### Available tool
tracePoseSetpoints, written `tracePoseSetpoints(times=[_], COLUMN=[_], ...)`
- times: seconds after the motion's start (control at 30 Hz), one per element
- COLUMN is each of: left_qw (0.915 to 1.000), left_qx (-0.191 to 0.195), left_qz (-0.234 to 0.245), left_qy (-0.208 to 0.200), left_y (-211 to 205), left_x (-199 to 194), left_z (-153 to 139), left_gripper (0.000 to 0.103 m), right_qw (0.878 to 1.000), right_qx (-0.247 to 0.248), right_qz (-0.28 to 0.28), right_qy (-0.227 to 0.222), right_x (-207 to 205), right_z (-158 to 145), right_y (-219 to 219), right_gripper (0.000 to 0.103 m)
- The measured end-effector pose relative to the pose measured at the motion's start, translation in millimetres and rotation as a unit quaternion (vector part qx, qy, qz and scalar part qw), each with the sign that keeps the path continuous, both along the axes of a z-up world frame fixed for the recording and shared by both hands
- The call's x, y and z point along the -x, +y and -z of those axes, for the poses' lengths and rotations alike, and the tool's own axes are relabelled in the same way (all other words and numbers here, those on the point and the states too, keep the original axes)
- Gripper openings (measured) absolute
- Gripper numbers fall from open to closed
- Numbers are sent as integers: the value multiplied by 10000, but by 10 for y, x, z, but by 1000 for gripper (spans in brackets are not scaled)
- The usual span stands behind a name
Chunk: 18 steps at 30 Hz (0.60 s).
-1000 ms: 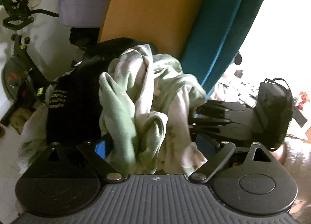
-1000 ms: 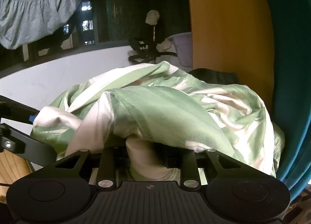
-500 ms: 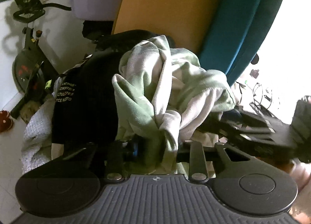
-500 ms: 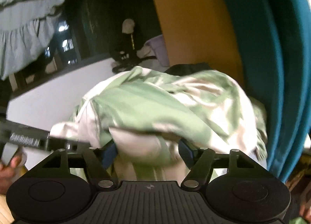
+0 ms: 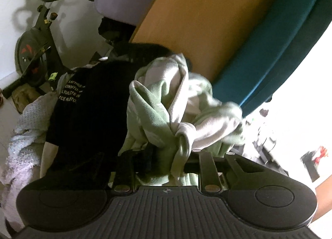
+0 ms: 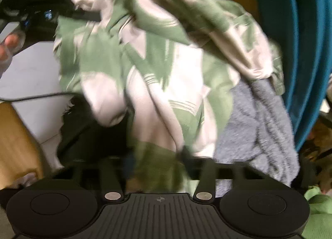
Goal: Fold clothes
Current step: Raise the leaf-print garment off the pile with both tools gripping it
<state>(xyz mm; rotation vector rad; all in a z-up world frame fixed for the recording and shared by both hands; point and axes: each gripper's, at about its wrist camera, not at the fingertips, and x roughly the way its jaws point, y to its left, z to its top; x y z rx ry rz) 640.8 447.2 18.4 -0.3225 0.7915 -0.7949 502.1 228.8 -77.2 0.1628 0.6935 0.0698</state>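
Gripping 1 green-and-white garment (image 5: 166, 102) — 2 claws

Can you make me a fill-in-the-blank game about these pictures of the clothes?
1. Both grippers pinch the same green and ____ garment.
2. Left of it in the left wrist view lies a ____ shirt with pale lettering.
3. Behind the pile stands an exercise ____.
4. The tub up high is coloured ____.

Missing words: white; black; bike; purple
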Motion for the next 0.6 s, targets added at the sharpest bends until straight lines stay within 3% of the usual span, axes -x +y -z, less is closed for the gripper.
tracePoseSetpoints(times=[0.03,0.1,0.17,0.33,0.47,0.6], left_qw=[9999,9997,9991,9958,9954,9965], left_qx=[94,202,311,535,393,10], left_qz=[-54,-128,-204,-538,-579,-532], left_qy=[-3,-96,-190,-517,-648,-642], left_y=[27,59,90,100,28,-89], left_x=[6,23,39,29,-41,-103], left_z=[-28,-87,-147,-247,-242,-103], left_gripper=[21,21,20,20,20,25], right_qw=[9999,9988,9948,9822,9765,9830], right_qx=[-64,-252,-349,-317,-510,-398], right_qz=[-97,-371,-566,-60,333,312], right_qy=[28,-177,-777,-1850,-2067,-1766], right_x=[4,4,14,-201,-482,-709], right_z=[-22,-218,-503,-988,-1056,-889], right_y=[2,-30,-64,-203,-332,-282], right_gripper=[10,7,7,6,6,7])
